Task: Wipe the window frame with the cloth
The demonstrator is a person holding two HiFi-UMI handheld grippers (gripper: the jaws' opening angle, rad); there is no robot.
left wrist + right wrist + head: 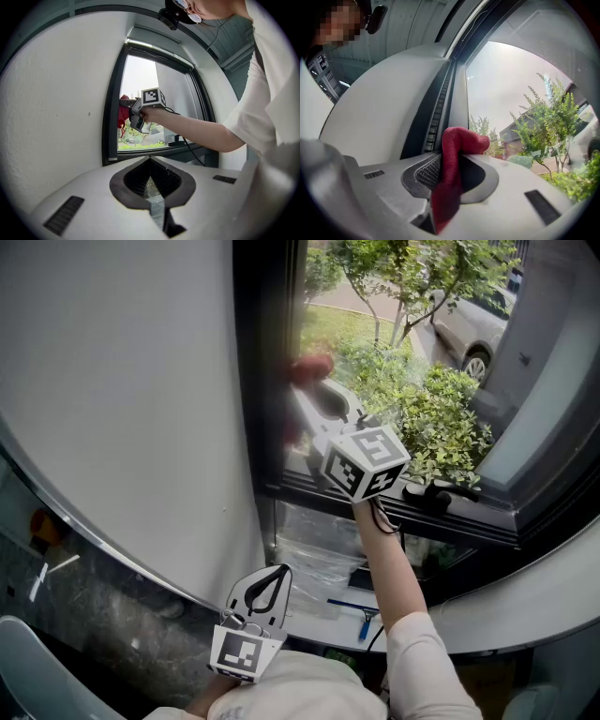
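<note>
One cloth (465,138) — right claw (458,160) — beside frame edge (438,101)

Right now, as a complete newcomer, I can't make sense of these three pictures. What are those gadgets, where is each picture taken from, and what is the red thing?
There is no robot here. A person holds a hand tool with a two-fingered claw in each hand. One picture comes from a camera on the person's head, looking down. The other two come from cameras riding on each tool, looking along its claw. The right claw is shut on a red cloth, raised close to the dark window frame; I can't tell if they touch. The left claw is shut and empty, held low by the person's body. Each marked cube is part of its tool. Outside are shrubs and a parked car.
</note>
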